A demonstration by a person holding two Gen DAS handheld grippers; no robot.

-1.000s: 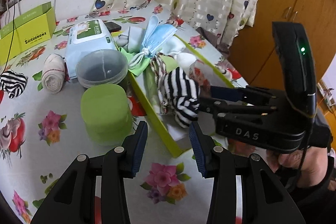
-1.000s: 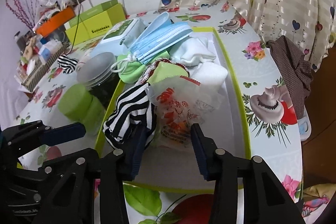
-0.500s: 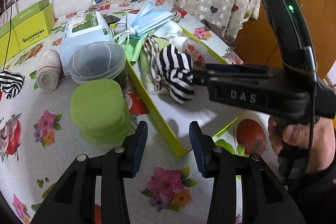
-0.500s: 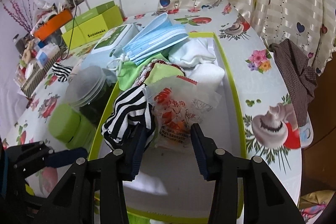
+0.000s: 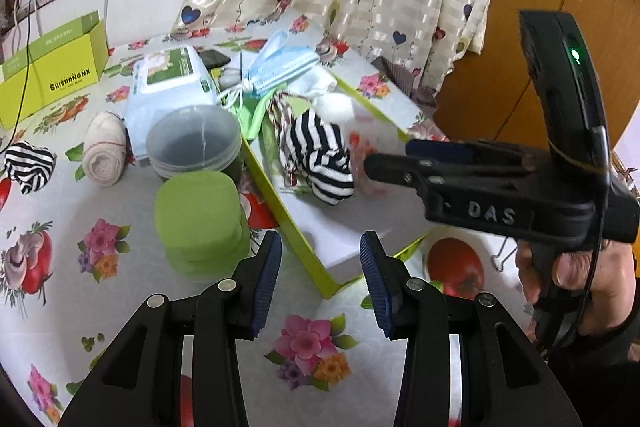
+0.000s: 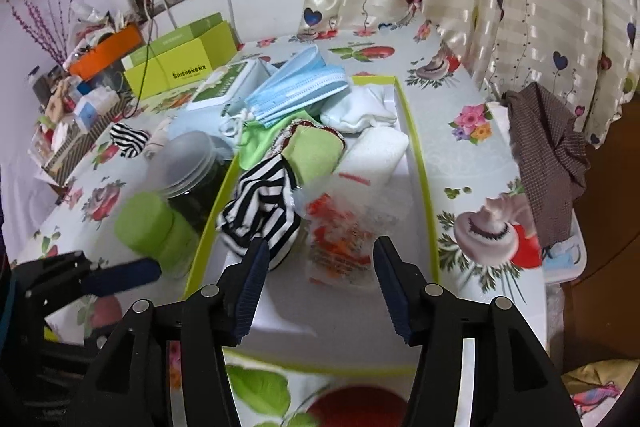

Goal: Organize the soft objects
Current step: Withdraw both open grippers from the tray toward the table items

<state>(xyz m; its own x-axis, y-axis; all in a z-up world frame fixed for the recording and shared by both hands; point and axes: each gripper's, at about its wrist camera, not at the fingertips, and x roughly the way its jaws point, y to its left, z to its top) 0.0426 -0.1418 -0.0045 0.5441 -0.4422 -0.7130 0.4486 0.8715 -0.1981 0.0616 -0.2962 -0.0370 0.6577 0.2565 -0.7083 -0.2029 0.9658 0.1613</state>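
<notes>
A white tray with a green rim (image 6: 416, 155) holds a striped sock (image 6: 260, 211), a clear packet with red print (image 6: 344, 239), a white sponge (image 6: 376, 151) and blue face masks (image 6: 300, 91). My right gripper (image 6: 320, 259) hovers over the tray's near end. Its jaws are opening, and the packet lies blurred just beyond them, with neither pad pressing on it. The left gripper (image 5: 320, 247) is open and empty above the tray's near corner (image 5: 332, 287). A second striped sock (image 5: 26, 167) and a rolled bandage (image 5: 104, 151) lie on the table at the left.
Left of the tray stand a green lidded tub (image 5: 200, 215) and a clear-lidded jar (image 5: 194, 143), with a wipes pack (image 5: 172, 75) and a green box (image 5: 52, 67) behind. A brown checked cloth (image 6: 548, 147) hangs at the table's right edge. A hand (image 5: 576, 267) holds the right gripper.
The right gripper's jaws have spread wider and it has lifted a little, leaving the packet lying in the tray. The left gripper keeps its gap.
</notes>
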